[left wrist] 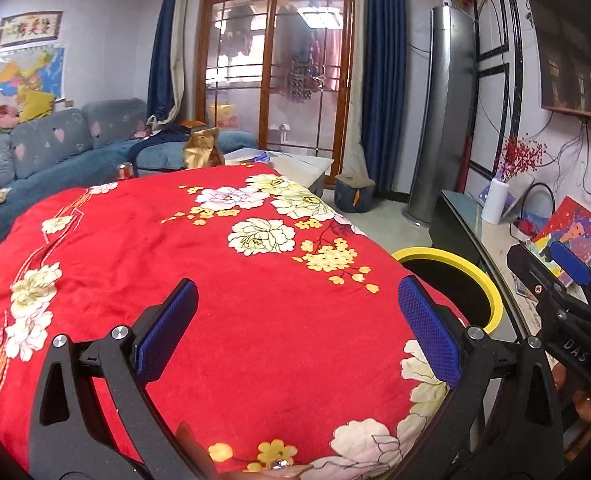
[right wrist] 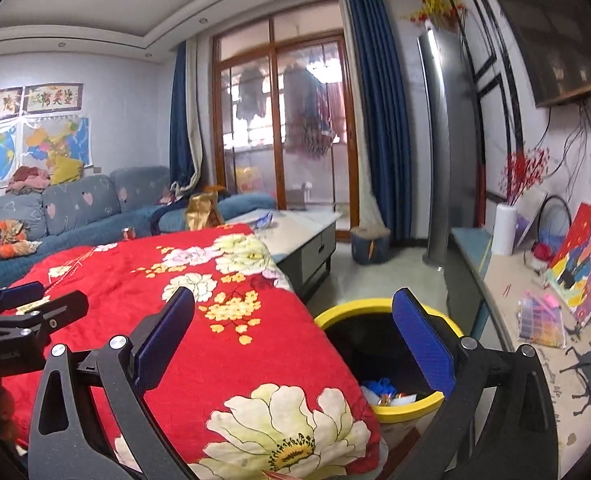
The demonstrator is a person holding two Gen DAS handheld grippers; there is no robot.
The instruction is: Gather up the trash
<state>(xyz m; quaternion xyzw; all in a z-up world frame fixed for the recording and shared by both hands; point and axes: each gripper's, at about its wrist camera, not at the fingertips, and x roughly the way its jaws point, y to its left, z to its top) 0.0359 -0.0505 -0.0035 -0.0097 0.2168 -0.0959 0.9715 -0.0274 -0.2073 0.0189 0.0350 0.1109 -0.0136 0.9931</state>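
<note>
- My left tongs [left wrist: 297, 328] stand wide apart with nothing between the blue pads, only the red flowered cloth [left wrist: 199, 264] of the worktop showing below them.
- My right tongs [right wrist: 293, 344] are also fully apart and empty; they hang over the worktop's right edge, with one pad in front of the bin's mouth.
- The yellow-rimmed bin [right wrist: 411, 410] sits on the floor just beside the worktop's right edge, below and slightly right of my right tongs, so the right hand is clearly the nearer one to it.
- Inside the bin I see blue crumpled bits [right wrist: 379, 386] and some pale and reddish scraps at the bottom; the rest of it is dark.
- The cloth close to me carries no trash that I can see.
- Far off, at the cloth's back edge, stand a gold crumpled bag [left wrist: 203, 148], upright, and a small red can [left wrist: 125, 171] to its left, both well apart from either tongs.
- I judge those two the likely next pickups, reached straight ahead; the left tongs line up better with them.
</note>
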